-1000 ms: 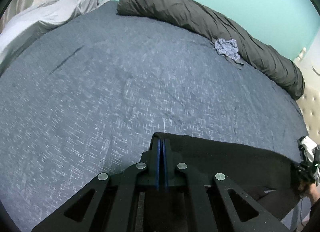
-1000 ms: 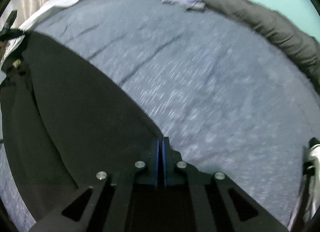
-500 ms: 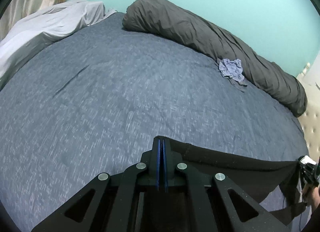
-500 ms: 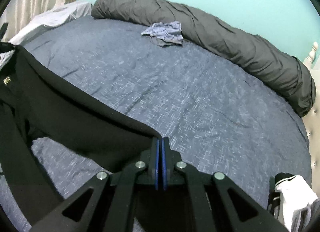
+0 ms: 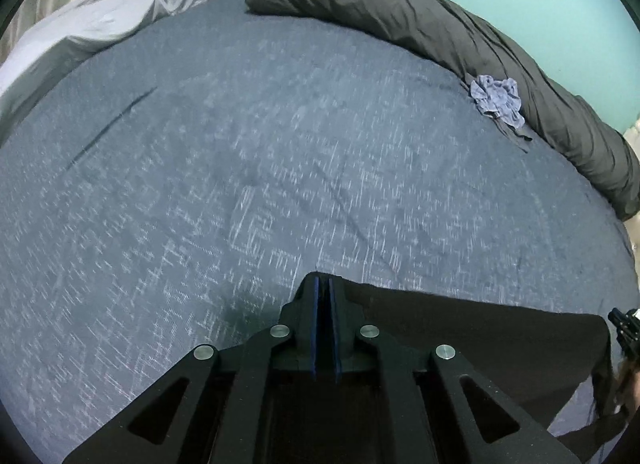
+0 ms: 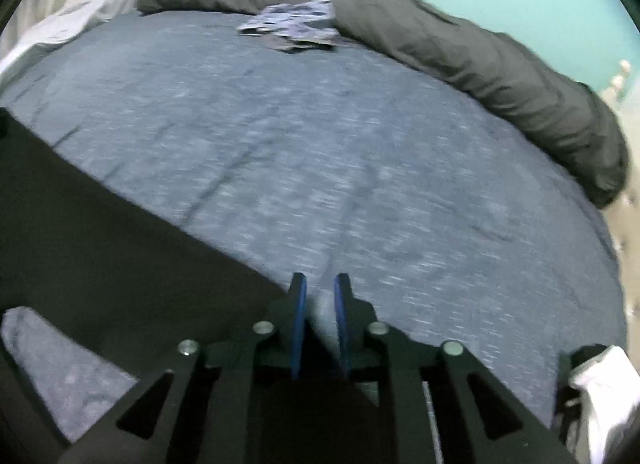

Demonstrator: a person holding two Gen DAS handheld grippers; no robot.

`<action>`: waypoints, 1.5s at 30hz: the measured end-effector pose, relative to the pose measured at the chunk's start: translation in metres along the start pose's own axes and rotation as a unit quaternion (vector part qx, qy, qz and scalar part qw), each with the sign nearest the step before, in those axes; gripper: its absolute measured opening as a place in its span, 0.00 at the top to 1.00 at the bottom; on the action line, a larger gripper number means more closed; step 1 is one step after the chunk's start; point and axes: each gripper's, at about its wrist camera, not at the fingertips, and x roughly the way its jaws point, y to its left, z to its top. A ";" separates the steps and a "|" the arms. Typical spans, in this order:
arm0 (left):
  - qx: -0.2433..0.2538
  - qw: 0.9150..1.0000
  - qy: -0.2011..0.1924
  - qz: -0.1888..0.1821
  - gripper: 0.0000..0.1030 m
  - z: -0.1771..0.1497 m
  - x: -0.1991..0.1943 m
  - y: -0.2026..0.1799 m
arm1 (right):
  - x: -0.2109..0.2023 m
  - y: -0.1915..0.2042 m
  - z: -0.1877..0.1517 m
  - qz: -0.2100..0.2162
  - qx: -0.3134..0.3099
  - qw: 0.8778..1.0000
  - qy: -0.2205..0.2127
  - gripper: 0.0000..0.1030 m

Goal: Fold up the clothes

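Two tools: left tool [image 5: 323,284] clamped on black garment [image 5: 480,336]; right tool [image 6: 320,284] opening, cloth between; only right view shows white cloth [image 6: 600,384].

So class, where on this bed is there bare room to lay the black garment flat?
The wide middle of the blue bedspread is bare, bordered by the grey rolled duvet and pale sheet. A crumpled blue cloth crowds the duvet's edge; the black garment covers the near edge.

left gripper [image 5: 322,284] nearly closed, pinching black garment [image 5: 480,336] edge over blue bedspread [image 5: 280,144]; grey duvet roll [image 5: 440,28], crumpled blue cloth [image 5: 498,100] beside it.
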 end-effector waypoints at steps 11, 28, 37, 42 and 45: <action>0.017 0.999 -0.046 0.006 0.63 -0.029 -0.087 -0.012 | -0.101 -0.098 -0.097 0.036 0.167 0.985 -0.003 0.42; 0.031 0.996 -0.039 -0.070 0.62 -0.157 -0.092 -0.116 | -0.090 -0.135 -0.225 0.035 0.303 0.944 0.129 0.34; 0.036 0.995 -0.036 -0.086 0.62 -0.202 -0.066 -0.147 | -0.088 -0.128 -0.213 -0.002 0.269 0.957 0.106 0.93; 0.055 0.993 -0.048 -0.089 0.62 -0.215 -0.062 -0.157 | -0.117 -0.144 -0.184 -0.042 0.237 0.969 0.060 0.97; 0.064 0.993 -0.047 -0.089 0.62 -0.219 -0.059 -0.160 | -0.135 -0.158 -0.160 -0.070 0.223 0.972 0.035 0.97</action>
